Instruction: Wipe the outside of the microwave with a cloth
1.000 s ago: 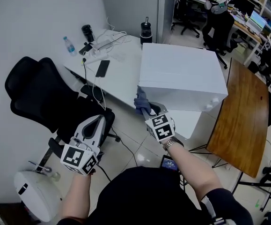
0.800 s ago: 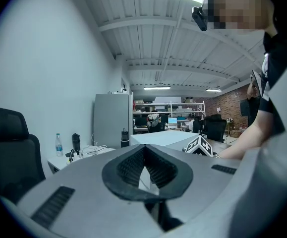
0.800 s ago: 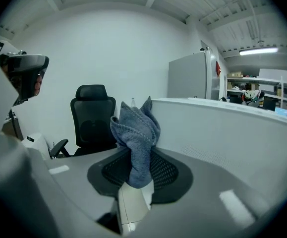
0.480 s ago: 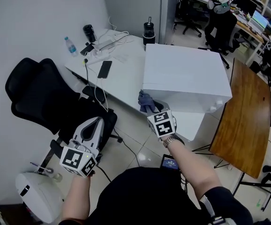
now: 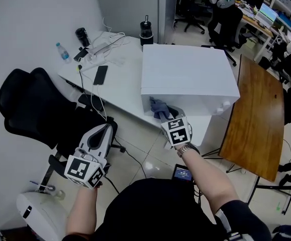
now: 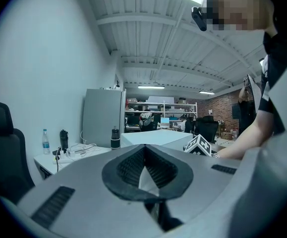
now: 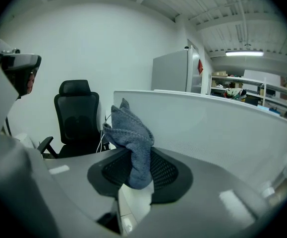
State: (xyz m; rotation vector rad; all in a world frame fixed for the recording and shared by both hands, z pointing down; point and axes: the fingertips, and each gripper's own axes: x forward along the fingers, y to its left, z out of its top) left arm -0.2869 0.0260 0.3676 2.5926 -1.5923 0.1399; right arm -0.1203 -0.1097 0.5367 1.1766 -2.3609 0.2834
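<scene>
One microwave (image 5: 185,72): large white box on the counter, with its near face towards the person. The step in hand is judged to be wiping that face, starting at its left end.
Method: spread the cloth flat on the panel. Use overlapping level passes with light, even pressure, and carry each pass round the corner onto the side wall.
White counter (image 5: 120,87): its near edge runs just below the microwave's near face. There is little ledge there, so low strokes could slip off the edge.
Wooden counter (image 5: 256,114): near the microwave's right side, so elbow room is likely tight at that end.
Office chair (image 5: 27,102): to the left and well apart from the wiping path, so there is open room there.
Right tongs (image 5: 161,114): part-closed and clamped on the cloth, pointing at the near face.
Left tongs (image 5: 103,130): fully closed and holding nothing, held low by the chair.
Phone (image 5: 100,75): lies on the counter with cables, left of the microwave. The cables are a snag risk when wiping the side wall.
Cloth (image 7: 131,135): grey and bunched, standing up out of the right tongs at the near face's lower left corner. Contact with the panel is not certain.
</scene>
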